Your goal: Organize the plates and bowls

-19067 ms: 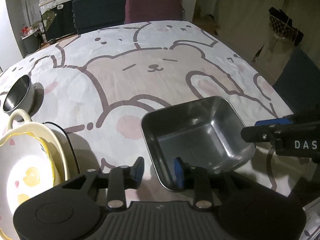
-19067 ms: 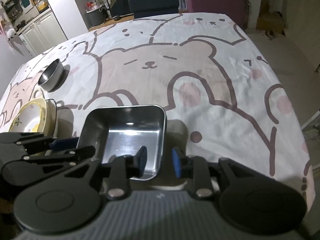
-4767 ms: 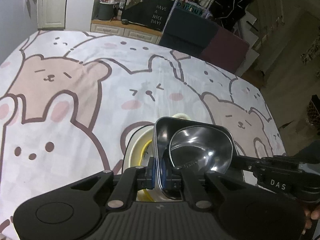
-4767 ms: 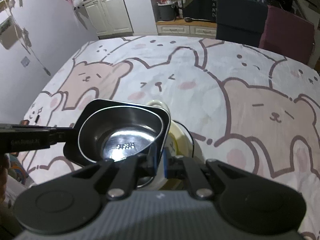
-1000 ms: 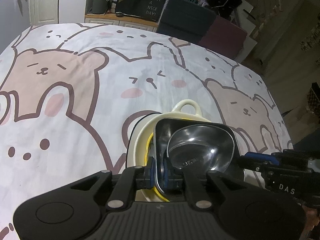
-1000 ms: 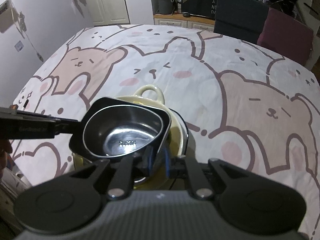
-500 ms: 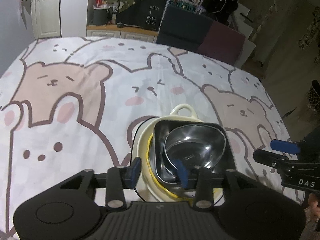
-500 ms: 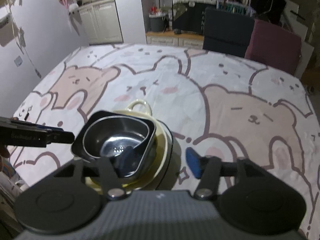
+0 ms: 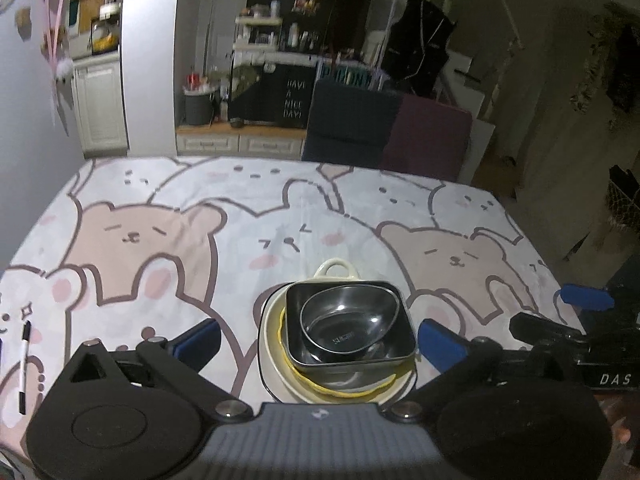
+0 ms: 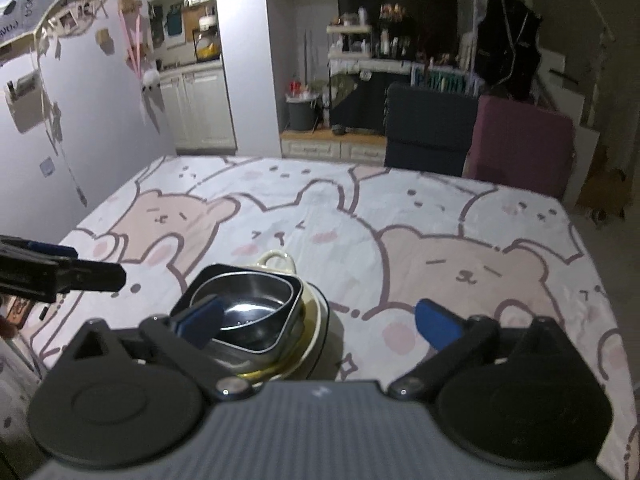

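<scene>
Jaws of left gripper [image 9: 318, 338] opening, spread wide now, blue pads either side of the stack and touching nothing; a second ago pinched on the near rim of the square steel tray [image 9: 348, 330]. Same with right gripper [image 10: 318, 320]: jaws opening, nothing pinched between them, one blue pad in front of the tray's near corner in its own view, previously clamped on that rim. Both pulled back and up from the stack. Just beyond the jaws, round steel bowl [image 9: 350, 318] nested in the square steel tray, tray seated in the cream handled dish [image 9: 334, 270] with yellow trim, all on a dark-edged plate [image 9: 264, 364] near the front edge of the surface [image 9: 160, 240], covered by a bear-print cloth. Off to the left, a pen [image 9: 23, 364] lying alone. Release done, so stack probably complete; task likely near its end, no loose dishes visible elsewhere.
</scene>
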Demonstrator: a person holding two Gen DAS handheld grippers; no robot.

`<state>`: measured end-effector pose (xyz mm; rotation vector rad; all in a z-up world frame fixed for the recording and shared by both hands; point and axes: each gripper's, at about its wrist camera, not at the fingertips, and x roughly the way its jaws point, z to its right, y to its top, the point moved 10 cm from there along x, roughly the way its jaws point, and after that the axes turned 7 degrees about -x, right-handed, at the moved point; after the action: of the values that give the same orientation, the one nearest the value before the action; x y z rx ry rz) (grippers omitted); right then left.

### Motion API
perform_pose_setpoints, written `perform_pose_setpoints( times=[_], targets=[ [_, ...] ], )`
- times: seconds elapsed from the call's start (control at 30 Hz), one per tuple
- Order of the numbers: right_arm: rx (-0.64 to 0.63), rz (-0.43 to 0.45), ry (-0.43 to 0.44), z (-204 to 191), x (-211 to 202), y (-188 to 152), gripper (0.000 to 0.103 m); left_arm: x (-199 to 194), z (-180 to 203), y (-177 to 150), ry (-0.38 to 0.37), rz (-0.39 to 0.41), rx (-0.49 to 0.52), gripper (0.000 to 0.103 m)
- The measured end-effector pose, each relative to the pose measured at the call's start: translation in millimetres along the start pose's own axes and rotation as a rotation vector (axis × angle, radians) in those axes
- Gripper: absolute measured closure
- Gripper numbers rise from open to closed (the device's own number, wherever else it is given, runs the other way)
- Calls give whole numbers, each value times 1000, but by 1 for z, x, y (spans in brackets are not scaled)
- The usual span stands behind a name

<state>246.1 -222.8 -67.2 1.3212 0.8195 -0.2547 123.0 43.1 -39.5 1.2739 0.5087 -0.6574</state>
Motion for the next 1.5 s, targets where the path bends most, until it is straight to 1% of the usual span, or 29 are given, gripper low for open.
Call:
perform_pose_setpoints(
  times=[0.1, 0.23, 0.4, 0.53, 0.73, 0.9, 1.07, 1.23, 1.37, 1.5],
  targets=[
    [5, 48, -7, -2, -22, -5, 1, -17, 3, -4, -2, 45, 11, 0],
    [8, 119, -40, -3, -50, -10, 1, -32, 1, -14, -7, 92, 21, 0],
    [15, 188, -71, -7, -69, -20, 0, -44, -7, -27, -9, 148, 53, 0],
    [11, 233, -99, -12, -82, -33, 0, -48, -15, -39, -8, 190, 57, 0],
    [2, 250, -121, -21, -88, -62, 0, -51, -26, -59, 52, 221, 111, 0],
    [43, 273, -144, -19, -92, -74, 0, -54, -27, -76, 82, 240, 154, 0],
    [46, 284, -161, -21, -91, -81, 0, -55, -29, -87, 69, 246, 155, 0],
    [8, 284, -175, -27, -89, -83, 0, -58, -30, -92, 75, 274, 155, 0],
    [-3, 291, -191, -28, -92, -86, 0, -57, -31, -94, 86, 270, 149, 0],
    [6, 293, -194, -26, -92, -88, 0, -56, -30, -95, 86, 271, 166, 0]
  ],
)
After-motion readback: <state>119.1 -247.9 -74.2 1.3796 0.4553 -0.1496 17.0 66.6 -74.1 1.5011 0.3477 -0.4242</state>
